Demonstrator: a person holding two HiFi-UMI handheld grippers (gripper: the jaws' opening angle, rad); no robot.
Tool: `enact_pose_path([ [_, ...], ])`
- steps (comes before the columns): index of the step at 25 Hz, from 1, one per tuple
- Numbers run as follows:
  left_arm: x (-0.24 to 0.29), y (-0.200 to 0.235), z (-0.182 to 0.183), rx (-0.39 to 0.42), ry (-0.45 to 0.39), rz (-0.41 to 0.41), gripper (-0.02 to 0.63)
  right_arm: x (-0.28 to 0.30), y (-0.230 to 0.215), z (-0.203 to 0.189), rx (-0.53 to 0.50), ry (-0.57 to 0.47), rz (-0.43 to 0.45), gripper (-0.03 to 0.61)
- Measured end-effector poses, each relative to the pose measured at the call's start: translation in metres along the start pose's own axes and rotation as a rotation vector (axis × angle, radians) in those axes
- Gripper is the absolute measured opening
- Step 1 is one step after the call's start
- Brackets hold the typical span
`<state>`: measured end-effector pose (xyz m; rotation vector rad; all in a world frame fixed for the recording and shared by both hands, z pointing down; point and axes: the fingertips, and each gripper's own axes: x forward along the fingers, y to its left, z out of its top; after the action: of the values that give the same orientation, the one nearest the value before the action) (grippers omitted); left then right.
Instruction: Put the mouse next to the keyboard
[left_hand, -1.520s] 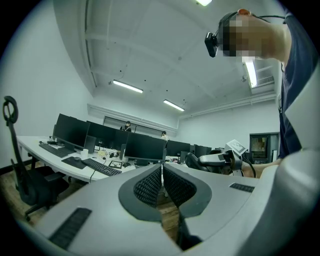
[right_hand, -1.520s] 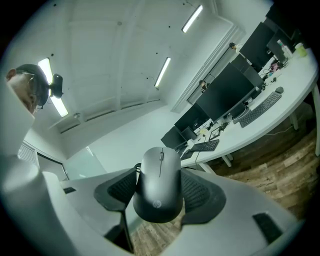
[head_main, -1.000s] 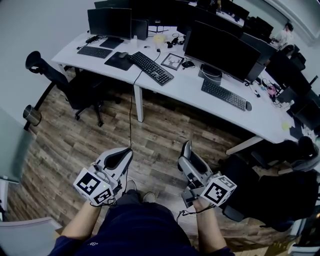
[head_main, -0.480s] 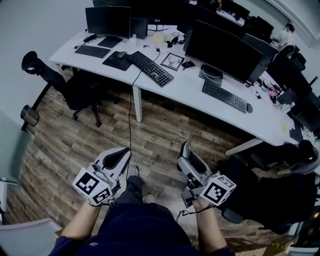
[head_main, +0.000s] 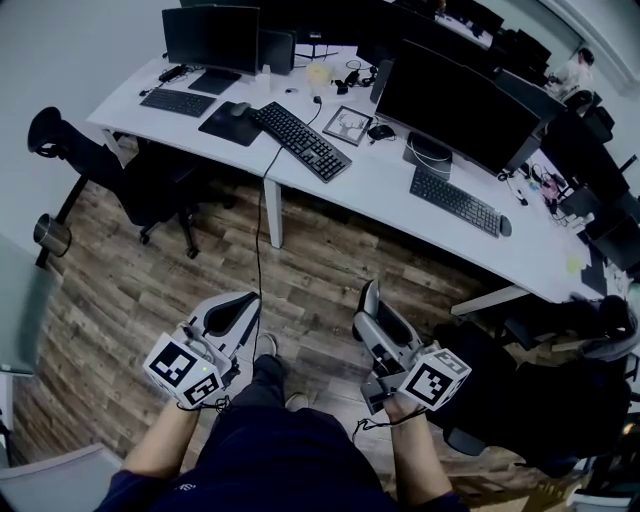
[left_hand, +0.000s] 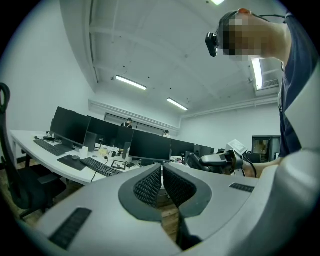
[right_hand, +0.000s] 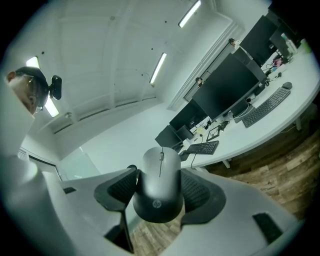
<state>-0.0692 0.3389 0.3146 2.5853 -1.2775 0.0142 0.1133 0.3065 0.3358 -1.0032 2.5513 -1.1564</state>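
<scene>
A grey mouse (right_hand: 159, 185) sits clamped between the pads of my right gripper (right_hand: 159, 189), which is shut on its sides. In the head view that gripper (head_main: 372, 300) hangs over the wooden floor, well short of the desk, with the mouse (head_main: 372, 295) dark at its tip. My left gripper (head_main: 243, 312) is beside it, pads together with nothing between them (left_hand: 162, 181). On the white desk (head_main: 380, 180) lie a black keyboard (head_main: 298, 140) with a trailing cable, a second keyboard (head_main: 455, 200) under the big monitor, and a third (head_main: 178, 101) at far left.
Black office chairs stand at the left (head_main: 130, 175) and lower right (head_main: 540, 400). Monitors (head_main: 455, 100) line the desk's back. Another mouse (head_main: 238, 108) rests on a dark pad, and one (head_main: 505, 227) lies by the right keyboard. A cable (head_main: 262, 230) hangs to the wooden floor.
The desk has slid slightly in the head view as the person steps toward it, one leg coming forward. Both grippers keep their pose and the mouse stays gripped.
</scene>
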Motion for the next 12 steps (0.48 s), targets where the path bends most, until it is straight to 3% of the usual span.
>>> enact_pose_path([
  [12,0.048,0.080,0.010,-0.021,0.030,-0.036,0.037,0.078,-0.029,0.025,0.024,0.001,-0.039,0.279],
])
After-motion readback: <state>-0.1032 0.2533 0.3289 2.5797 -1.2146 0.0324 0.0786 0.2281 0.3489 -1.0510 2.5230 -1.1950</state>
